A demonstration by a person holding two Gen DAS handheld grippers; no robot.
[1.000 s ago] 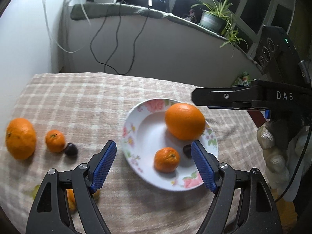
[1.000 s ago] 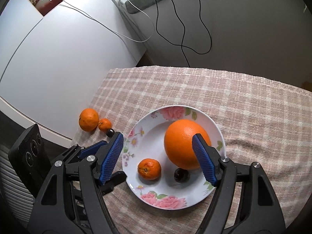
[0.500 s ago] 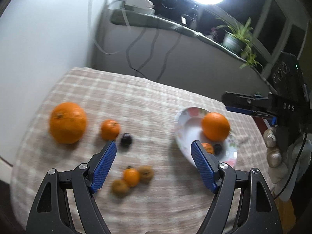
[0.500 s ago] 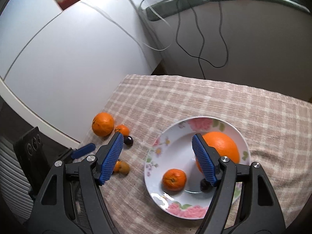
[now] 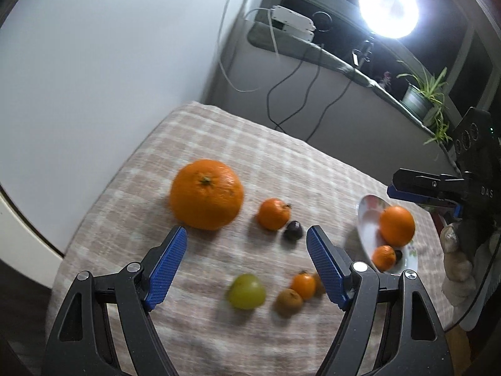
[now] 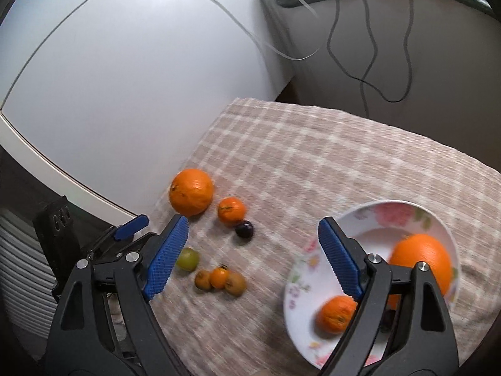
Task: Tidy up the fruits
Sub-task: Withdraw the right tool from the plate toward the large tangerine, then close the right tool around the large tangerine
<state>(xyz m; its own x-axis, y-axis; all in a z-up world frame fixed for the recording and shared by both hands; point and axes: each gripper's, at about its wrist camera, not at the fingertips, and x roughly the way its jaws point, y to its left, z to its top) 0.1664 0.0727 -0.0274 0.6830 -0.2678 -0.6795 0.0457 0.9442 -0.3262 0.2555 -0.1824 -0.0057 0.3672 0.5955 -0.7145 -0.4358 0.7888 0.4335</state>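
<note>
A floral plate (image 6: 375,219) (image 5: 364,216) holds a big orange (image 6: 422,260) (image 5: 397,225), a mandarin (image 6: 336,313) (image 5: 384,257) and a dark plum (image 5: 398,254). Loose on the checked cloth lie a big orange (image 5: 206,194) (image 6: 191,191), a mandarin (image 5: 273,213) (image 6: 231,210), a dark plum (image 5: 293,230) (image 6: 244,229), a green fruit (image 5: 246,291) (image 6: 188,259) and three small orange-brown fruits (image 5: 299,291) (image 6: 219,279). My left gripper (image 5: 247,266) is open and empty over the loose fruit. My right gripper (image 6: 253,257) is open and empty, left of the plate.
The table (image 6: 313,156) has a checked cloth and ends at a white wall on the left. Cables (image 5: 297,100) hang at the back below a sill with a power strip (image 5: 292,22), a plant (image 5: 419,94) and a bright lamp (image 5: 388,6).
Both grippers have swung left and pulled back from the plate. The loose fruit now lies between the left fingers. The plate has slid to the right in both views.
</note>
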